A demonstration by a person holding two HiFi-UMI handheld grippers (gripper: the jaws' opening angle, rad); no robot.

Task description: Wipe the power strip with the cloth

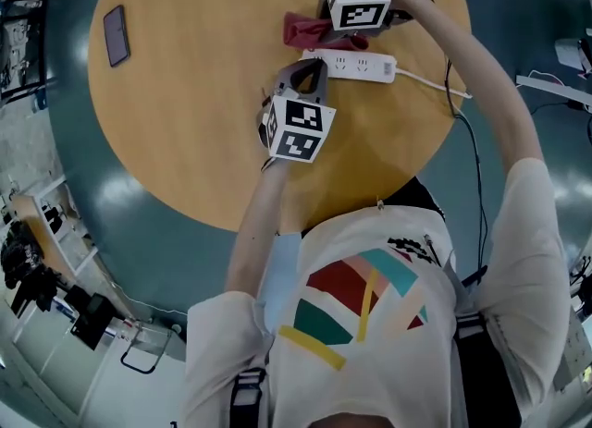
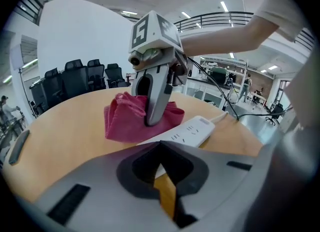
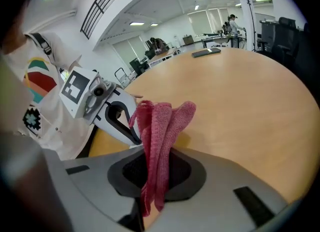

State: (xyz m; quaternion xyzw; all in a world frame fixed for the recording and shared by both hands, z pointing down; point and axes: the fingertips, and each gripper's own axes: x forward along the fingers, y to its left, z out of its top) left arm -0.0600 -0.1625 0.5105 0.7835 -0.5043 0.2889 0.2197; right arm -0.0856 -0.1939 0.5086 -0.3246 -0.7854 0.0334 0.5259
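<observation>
Cloth (image 3: 162, 121) pinched in the right gripper's (image 2: 152, 118) jaws should sweep flat along the power strip (image 1: 356, 67), upper centre, while the left gripper (image 1: 310, 75), jaws pressed together, steadies it.

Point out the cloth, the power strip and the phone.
cloth (image 3: 162, 121), right gripper view, its bunched folds
power strip (image 1: 365, 67), head view, its socket face
phone (image 1: 117, 35), head view, its screen
</observation>
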